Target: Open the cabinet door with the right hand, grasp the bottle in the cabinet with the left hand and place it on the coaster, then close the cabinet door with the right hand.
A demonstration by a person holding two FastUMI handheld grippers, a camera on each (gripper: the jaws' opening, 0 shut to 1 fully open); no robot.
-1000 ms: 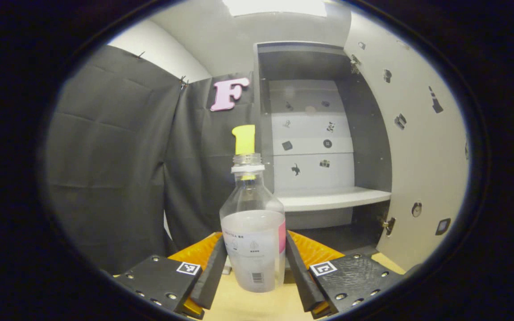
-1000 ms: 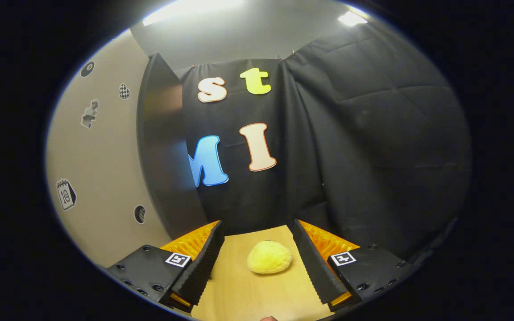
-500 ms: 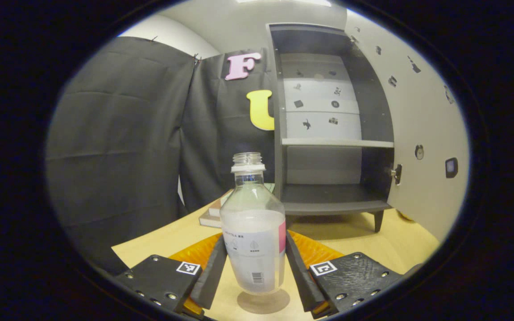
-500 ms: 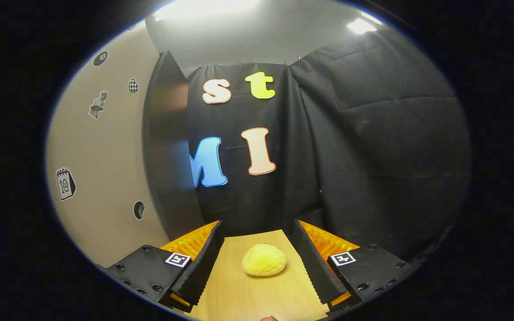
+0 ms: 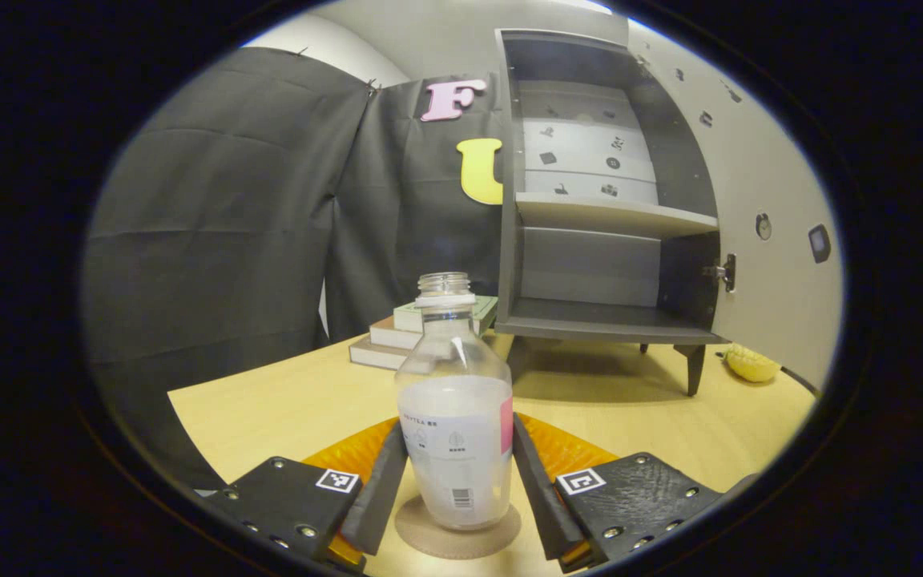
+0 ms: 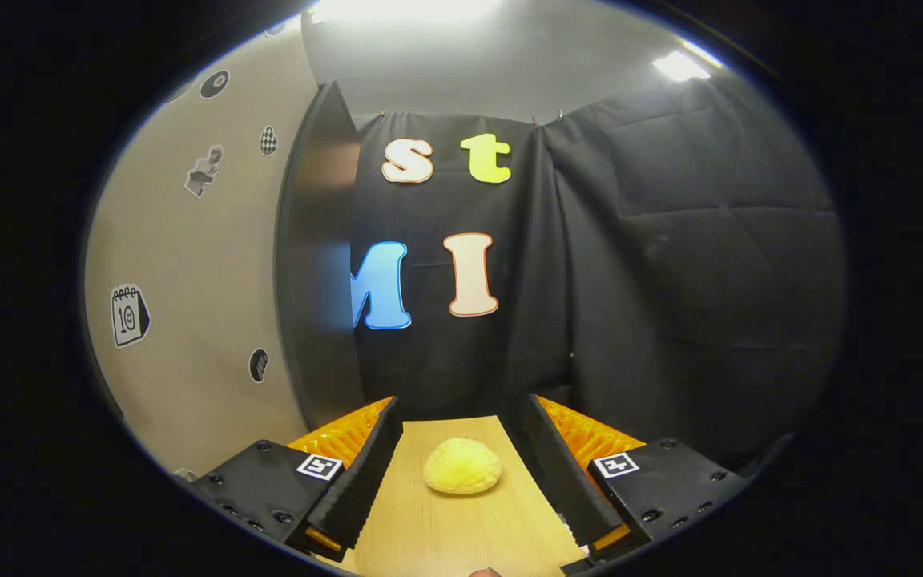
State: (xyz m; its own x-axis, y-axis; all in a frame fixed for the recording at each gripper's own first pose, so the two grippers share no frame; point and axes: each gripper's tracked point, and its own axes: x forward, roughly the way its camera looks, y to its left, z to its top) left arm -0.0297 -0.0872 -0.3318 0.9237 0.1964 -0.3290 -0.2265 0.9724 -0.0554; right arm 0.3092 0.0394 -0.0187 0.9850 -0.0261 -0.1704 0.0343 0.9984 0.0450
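The left gripper (image 5: 456, 489) is clamped on the bottle (image 5: 454, 433), which stands upright over the coaster (image 5: 457, 532) on the table (image 5: 285, 409), apparently touching or just above it. To finish the placement well, the bottle should settle centred and flat before the fingers part, then the gripper should back straight off. The right gripper (image 6: 461, 481) hangs with jaws apart beside the open cabinet door (image 6: 189, 304), empty.

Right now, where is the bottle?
In the left gripper view the bottle stands upright at bottom centre between the fingers of the left hand-held gripper, over the round coaster on the wooden table, in front of the open cabinet.
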